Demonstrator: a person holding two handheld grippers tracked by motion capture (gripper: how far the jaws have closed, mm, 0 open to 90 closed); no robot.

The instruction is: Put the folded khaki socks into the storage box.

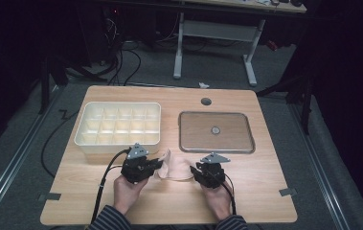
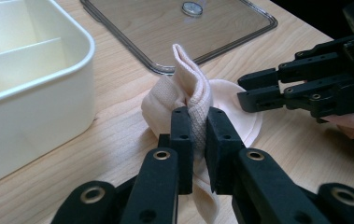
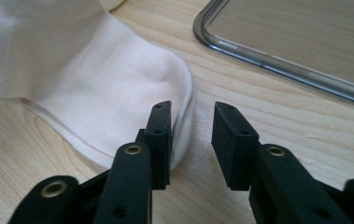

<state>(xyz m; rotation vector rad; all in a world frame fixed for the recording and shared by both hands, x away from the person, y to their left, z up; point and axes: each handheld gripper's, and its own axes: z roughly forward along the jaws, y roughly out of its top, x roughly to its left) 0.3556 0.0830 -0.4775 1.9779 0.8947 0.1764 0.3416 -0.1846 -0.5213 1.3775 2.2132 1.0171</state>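
Near the front edge of the wooden table (image 1: 246, 191), a pale pink sock (image 1: 175, 167) lies between the two grippers. The left gripper (image 2: 198, 140) has its jaws clamped on a bunched fold of the sock, which stands up in a ridge between the pads while the rest lies on the wood. The right gripper (image 3: 191, 140) sits at the sock's rounded end with its jaws apart; one jaw rests over the sock's edge, the other over bare wood. Just behind the left gripper stands a cream divided box (image 1: 119, 125), and to its right a clear flat lid (image 1: 216, 132) with a small round knob lies on the table. No writing or label can be read on any of them
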